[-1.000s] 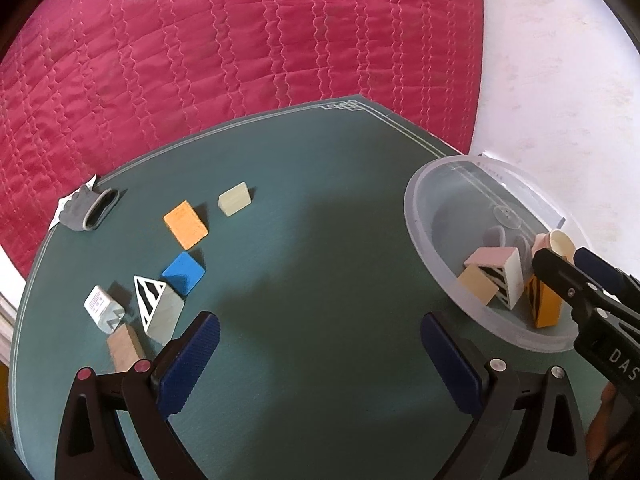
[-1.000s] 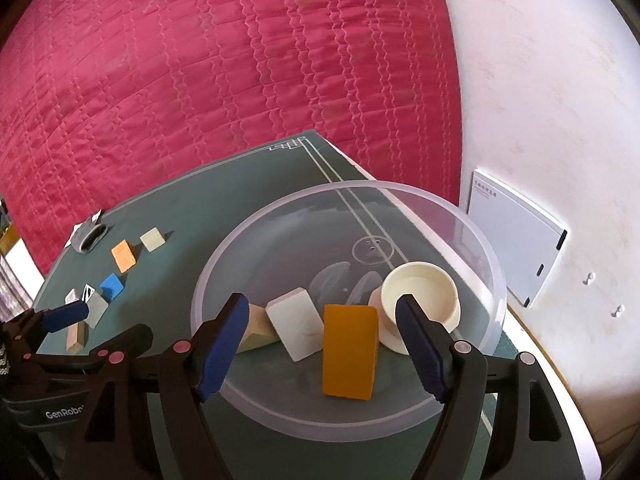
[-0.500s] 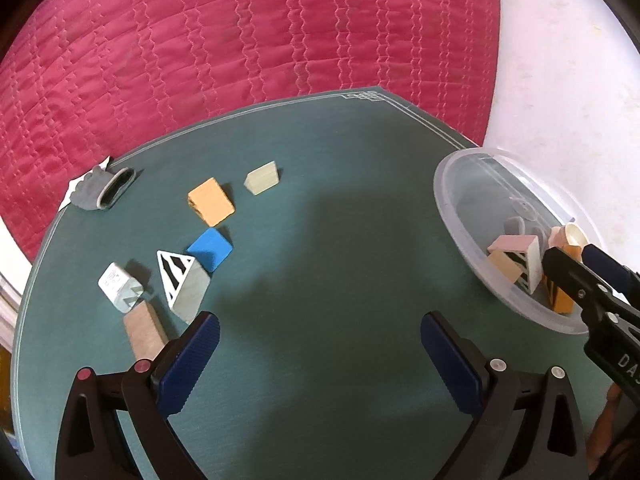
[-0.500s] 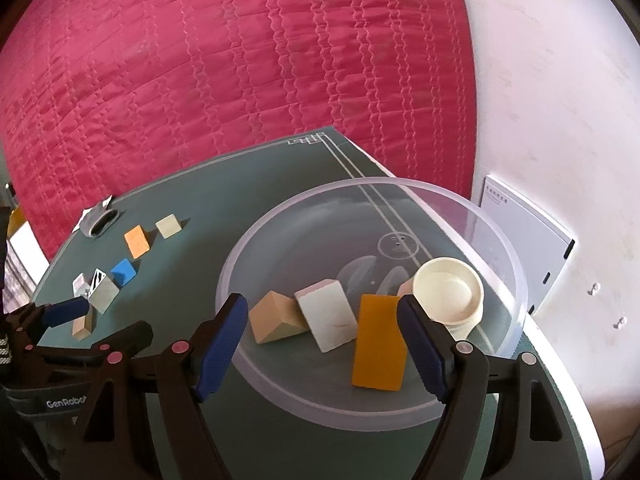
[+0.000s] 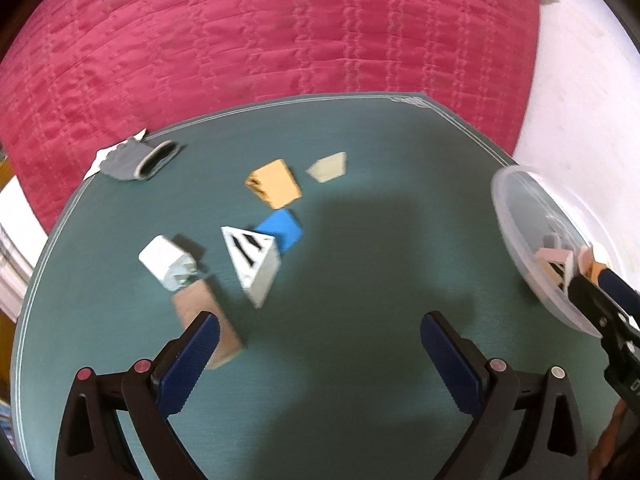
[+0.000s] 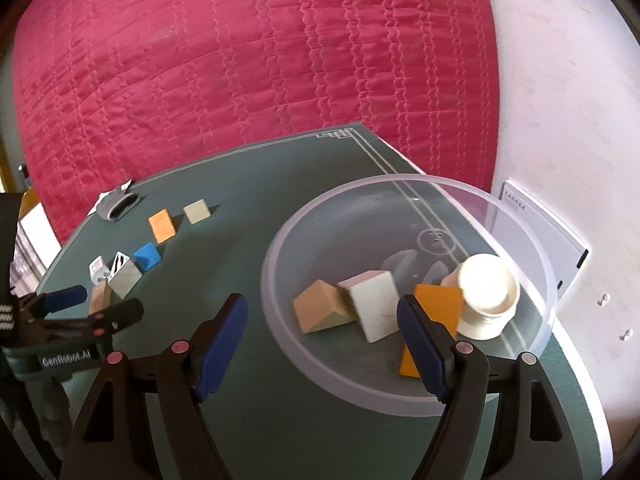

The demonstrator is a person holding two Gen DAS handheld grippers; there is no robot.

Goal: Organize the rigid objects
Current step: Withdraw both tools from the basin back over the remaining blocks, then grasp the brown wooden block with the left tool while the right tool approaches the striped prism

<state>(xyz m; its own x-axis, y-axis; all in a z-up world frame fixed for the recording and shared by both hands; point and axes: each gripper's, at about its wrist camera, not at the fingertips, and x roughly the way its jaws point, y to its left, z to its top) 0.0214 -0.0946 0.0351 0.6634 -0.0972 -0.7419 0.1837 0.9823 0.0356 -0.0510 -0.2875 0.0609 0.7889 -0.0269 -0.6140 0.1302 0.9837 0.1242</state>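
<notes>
Now | striped wedge block (image 5: 253, 259): white, black stripes, blurred | left gripper (image 5: 320, 364), right gripper (image 6: 322, 342): jaws wide, empty

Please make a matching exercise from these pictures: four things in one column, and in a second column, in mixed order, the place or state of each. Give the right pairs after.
Things
1. blue block
2. white cup
3. striped prism
4. right gripper

Places or states
A. in the clear bowl
B. open, holding nothing
C. on the mat, left of the blue block
D. on the mat, below the light orange block

Pairs: 1-D, 2-A, 3-C, 4-B
</notes>
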